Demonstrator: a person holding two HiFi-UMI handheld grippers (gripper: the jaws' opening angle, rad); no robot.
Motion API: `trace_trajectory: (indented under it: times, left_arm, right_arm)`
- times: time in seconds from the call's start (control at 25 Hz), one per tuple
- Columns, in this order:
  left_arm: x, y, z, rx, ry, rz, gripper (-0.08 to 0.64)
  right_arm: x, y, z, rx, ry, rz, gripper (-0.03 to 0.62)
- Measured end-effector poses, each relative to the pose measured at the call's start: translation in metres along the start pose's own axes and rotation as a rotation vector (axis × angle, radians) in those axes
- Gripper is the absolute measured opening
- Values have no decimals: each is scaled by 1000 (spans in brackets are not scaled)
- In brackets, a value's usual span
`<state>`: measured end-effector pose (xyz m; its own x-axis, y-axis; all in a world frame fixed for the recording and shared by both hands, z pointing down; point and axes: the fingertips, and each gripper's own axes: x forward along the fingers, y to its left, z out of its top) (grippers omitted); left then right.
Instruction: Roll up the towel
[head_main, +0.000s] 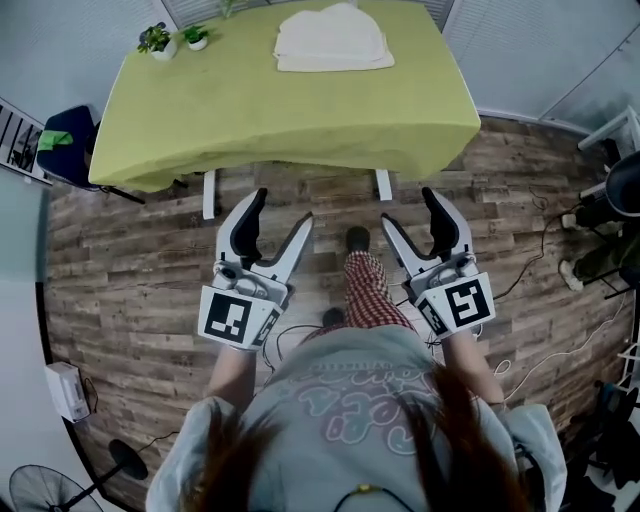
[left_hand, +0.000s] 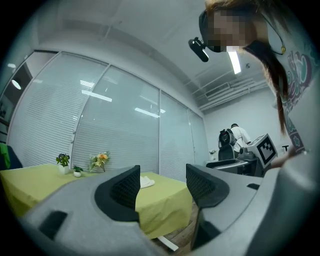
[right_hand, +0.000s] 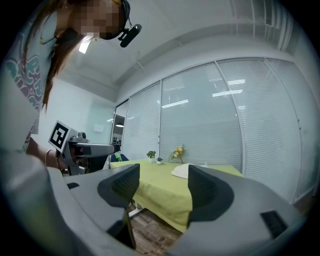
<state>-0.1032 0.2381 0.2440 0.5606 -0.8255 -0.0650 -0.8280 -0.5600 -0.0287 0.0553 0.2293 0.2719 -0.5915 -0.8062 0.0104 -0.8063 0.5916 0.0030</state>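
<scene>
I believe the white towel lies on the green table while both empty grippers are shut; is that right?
Not quite: the left gripper and right gripper are both open, jaws apart and empty, as each gripper view shows. The white towel does lie on the green table.

Bare tablecloth (head_main: 300, 115) in front of towel (head_main: 333, 40); plant pots (head_main: 160, 43) at far-left corner.

Head cam looks steeply down from behind left gripper (head_main: 282, 208) & right gripper (head_main: 408, 207); each gripper cam faces level along its jaws; all share table (head_main: 300, 110) well ahead.
</scene>
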Motion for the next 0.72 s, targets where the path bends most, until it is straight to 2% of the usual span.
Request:
trace_trajectory:
  times: [0.28, 0.72]
  left_arm:
    - [63, 56, -25, 25, 23, 52, 258]
    - [223, 178, -45, 40, 45, 158, 258]
  right_arm:
    - [71, -51, -14, -17, -11, 25, 288]
    - [239, -178, -14, -32, 14, 87, 287]
